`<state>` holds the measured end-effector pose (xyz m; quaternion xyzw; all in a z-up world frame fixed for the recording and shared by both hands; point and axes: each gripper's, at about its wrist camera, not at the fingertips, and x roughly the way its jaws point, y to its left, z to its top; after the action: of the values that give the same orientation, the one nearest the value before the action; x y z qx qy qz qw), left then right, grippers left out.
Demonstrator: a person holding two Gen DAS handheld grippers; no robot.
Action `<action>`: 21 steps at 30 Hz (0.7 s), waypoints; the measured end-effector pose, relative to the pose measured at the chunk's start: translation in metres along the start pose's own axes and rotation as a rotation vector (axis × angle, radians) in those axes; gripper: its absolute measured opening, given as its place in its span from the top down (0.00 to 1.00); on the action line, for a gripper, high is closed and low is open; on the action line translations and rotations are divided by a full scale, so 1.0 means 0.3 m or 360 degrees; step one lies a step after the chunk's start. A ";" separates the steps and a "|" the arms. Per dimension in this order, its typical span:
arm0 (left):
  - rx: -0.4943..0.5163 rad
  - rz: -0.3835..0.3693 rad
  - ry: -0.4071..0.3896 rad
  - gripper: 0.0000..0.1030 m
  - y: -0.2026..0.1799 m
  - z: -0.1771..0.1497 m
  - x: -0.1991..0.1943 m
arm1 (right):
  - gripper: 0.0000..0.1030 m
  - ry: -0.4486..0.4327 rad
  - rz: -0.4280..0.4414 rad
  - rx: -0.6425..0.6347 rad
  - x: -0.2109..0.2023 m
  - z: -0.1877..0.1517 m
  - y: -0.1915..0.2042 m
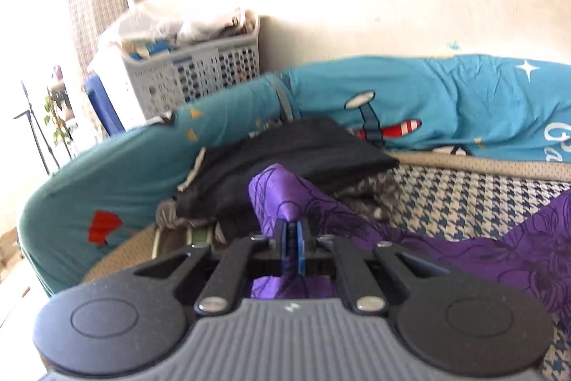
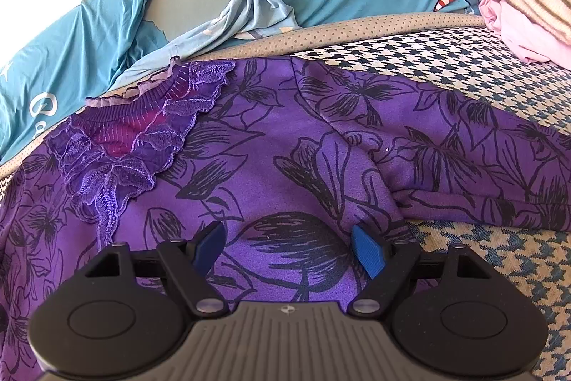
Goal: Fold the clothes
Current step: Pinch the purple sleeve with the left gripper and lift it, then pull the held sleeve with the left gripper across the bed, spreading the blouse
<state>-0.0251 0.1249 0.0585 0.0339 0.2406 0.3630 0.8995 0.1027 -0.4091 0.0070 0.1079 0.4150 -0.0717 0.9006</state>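
A purple top (image 2: 285,145) with a black flower print and a lace collar (image 2: 139,138) lies spread on the houndstooth bed cover (image 2: 446,56). My right gripper (image 2: 289,249) hovers low over its middle, open, blue pads wide apart with nothing between them. In the left wrist view my left gripper (image 1: 293,234) is shut on a raised fold of the same purple top (image 1: 282,191), lifted above the bed. The rest of the cloth trails down to the right (image 1: 499,249).
A folded dark garment pile (image 1: 285,159) sits just beyond the left gripper. Teal printed bedding (image 1: 446,102) rims the bed. A white laundry basket (image 1: 200,74) stands by the wall. Pink and striped clothes (image 2: 524,20) lie at the right gripper's far right.
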 end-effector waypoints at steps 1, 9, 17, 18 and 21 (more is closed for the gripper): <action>0.0026 0.0022 -0.0040 0.95 -0.007 0.004 -0.007 | 0.24 0.0001 -0.0002 -0.0002 0.002 0.001 0.002; 0.0105 0.0109 -0.0052 0.95 -0.070 0.070 0.118 | 0.21 -0.0007 -0.0012 -0.0043 0.001 -0.009 0.016; -0.0027 0.0181 0.0434 0.80 -0.027 -0.001 0.283 | 0.22 -0.0072 0.0043 -0.0049 -0.027 0.006 0.035; -0.0092 0.0175 0.0532 0.70 -0.003 -0.022 0.311 | 0.22 -0.0082 0.0052 -0.0062 -0.031 0.007 0.043; -0.0307 0.0192 0.0616 0.49 0.082 -0.048 0.323 | 0.22 -0.0138 0.0099 -0.0135 -0.055 0.000 0.081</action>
<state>0.0127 0.2060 0.0120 -0.1081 0.3705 0.4373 0.8123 0.0974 -0.3850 0.0229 0.0793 0.3746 -0.0307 0.9233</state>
